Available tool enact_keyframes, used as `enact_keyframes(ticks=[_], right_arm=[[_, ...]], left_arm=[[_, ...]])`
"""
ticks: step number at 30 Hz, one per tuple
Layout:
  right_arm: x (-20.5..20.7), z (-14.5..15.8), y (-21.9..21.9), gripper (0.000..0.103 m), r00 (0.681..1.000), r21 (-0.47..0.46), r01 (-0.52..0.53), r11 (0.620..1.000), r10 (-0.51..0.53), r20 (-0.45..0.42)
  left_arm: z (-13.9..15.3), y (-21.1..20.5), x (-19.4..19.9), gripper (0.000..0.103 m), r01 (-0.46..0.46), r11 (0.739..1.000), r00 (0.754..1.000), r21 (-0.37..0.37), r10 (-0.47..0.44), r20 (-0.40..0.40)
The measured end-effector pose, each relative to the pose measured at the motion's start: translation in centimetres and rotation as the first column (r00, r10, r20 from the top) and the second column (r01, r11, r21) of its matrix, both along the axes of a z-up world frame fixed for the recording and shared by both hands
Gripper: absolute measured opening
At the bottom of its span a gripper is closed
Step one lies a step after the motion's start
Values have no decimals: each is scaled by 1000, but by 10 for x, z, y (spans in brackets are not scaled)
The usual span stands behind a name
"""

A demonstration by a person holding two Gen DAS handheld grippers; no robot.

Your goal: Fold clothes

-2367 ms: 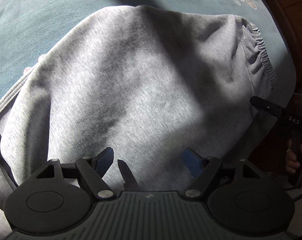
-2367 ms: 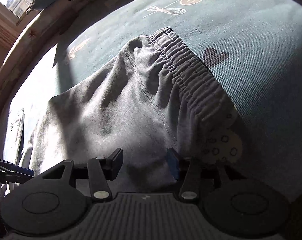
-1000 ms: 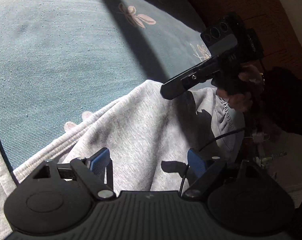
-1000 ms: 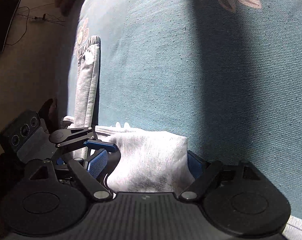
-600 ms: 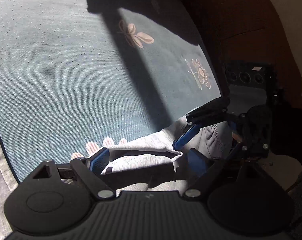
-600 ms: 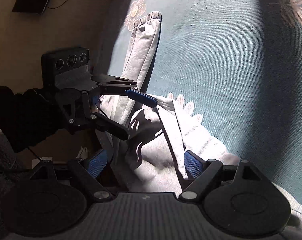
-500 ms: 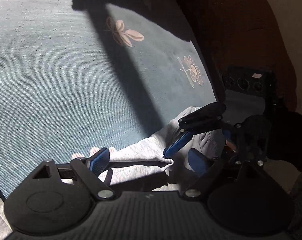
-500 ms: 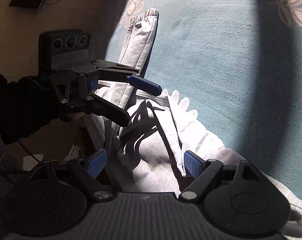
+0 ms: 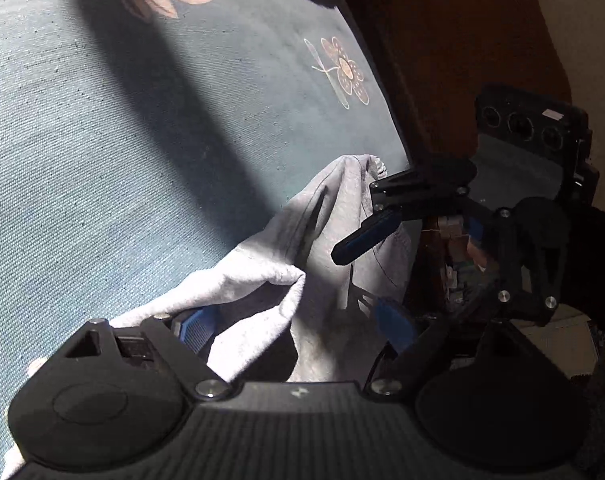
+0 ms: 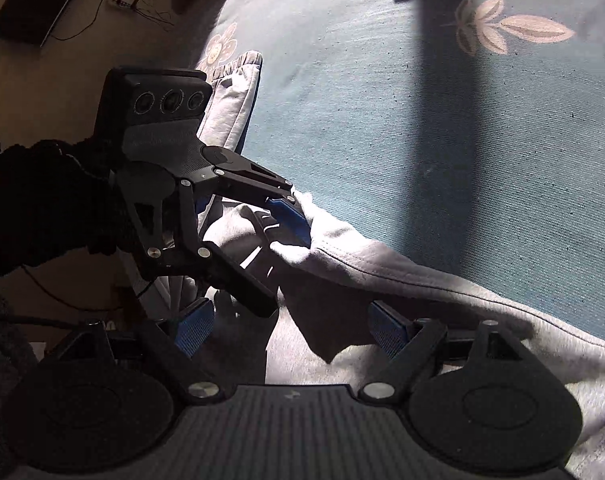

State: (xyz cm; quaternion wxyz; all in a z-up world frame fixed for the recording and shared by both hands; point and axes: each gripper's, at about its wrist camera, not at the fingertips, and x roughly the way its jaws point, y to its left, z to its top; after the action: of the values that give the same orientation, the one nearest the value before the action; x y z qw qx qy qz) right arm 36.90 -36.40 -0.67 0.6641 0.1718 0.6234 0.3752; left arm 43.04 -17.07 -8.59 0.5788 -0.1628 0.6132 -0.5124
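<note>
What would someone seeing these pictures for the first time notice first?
Probably the two black grippers with blue pads meeting over a rumpled grey garment at the near edge of a teal bedspread printed with flowers. In the right wrist view the left gripper reaches in from the left, jaws wide, over a raised fold; the right gripper is open too. A broad dark shadow band crosses the sunlit spread.

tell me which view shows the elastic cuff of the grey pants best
The right wrist view: the gathered elastic cuff lies in sunlight beyond the left gripper. The left wrist view shows only a small ribbed edge at the grey pants' far end.
</note>
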Motion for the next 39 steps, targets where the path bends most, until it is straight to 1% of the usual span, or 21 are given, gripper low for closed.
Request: enact_keyframes(ticks=[2,4,5,7,8,10,11,12,15,17,19,21,23,25,26,29,31,33,35,37,39], right_arm=[[-4,1,-6,88,1000,-8,29,1000,-29,3],[-9,2,-11,88,998,-17,59,998,-58,7],[-10,2,-13,88,997,-22,72,997,-72,12],[-15,2,-15,88,996,-31,85,996,-85,27],[-17,2,-16,88,995,-36,91,995,-90,35],[-19,1,-16,88,993,-50,102,994,-99,57],[-21,0,-15,88,992,-58,108,993,-104,69],[-22,0,-14,88,990,-73,116,991,-110,88],[-26,-1,-6,81,983,-117,123,985,-105,149],[-30,-4,2,72,980,-142,105,984,-78,181],[-32,-7,12,63,976,-166,91,982,-55,211],[-38,-9,24,61,973,-158,59,986,-21,230],[-43,-12,41,61,968,-139,1,990,34,250],[-47,-15,57,61,960,-118,-41,992,71,270],[-49,-17,65,61,956,-107,-59,992,87,281],[-51,-22,91,61,934,-57,-114,992,127,334],[-52,-29,103,61,929,-58,-139,989,151,337],[-57,-40,113,61,930,-71,-166,984,180,321],[-67,-48,116,64,936,-48,-193,980,199,291],[-77,-52,116,64,944,-30,-218,976,218,248],[-84,-54,115,64,944,-22,-245,969,244,222]], left_arm=[[2,-15,3,86,-9,1000,999,-6,9,34],[11,-21,8,85,-37,999,990,-1,37,137],[13,-22,13,82,-46,999,985,2,45,169],[8,-27,20,82,-52,999,991,2,51,122],[6,-30,22,80,-49,999,992,11,47,119],[7,-39,22,75,-18,999,983,44,10,182],[11,-37,19,75,2,999,977,48,-13,214],[12,-36,17,75,6,999,974,45,-16,225],[3,-29,28,72,-39,999,983,17,35,179],[-3,-28,33,69,-56,998,987,9,54,150],[-11,-22,39,71,-62,998,993,-12,63,98],[-22,-15,49,72,-77,996,997,-49,77,9],[-34,-9,61,72,-104,992,991,-71,98,-90],[-43,-5,69,72,-121,989,980,-87,105,-167],[-45,-5,71,72,-116,989,978,-90,98,-181],[-45,-8,75,72,-101,991,979,-84,83,-187],[-43,-11,76,72,-97,993,980,-70,83,-180],[-41,-13,76,72,-90,995,984,-53,80,-160],[-40,-13,78,72,-92,995,986,-43,85,-147],[-40,-11,81,72,-111,993,983,-35,105,-150],[-38,-8,83,72,-141,990,979,-20,136,-153]])
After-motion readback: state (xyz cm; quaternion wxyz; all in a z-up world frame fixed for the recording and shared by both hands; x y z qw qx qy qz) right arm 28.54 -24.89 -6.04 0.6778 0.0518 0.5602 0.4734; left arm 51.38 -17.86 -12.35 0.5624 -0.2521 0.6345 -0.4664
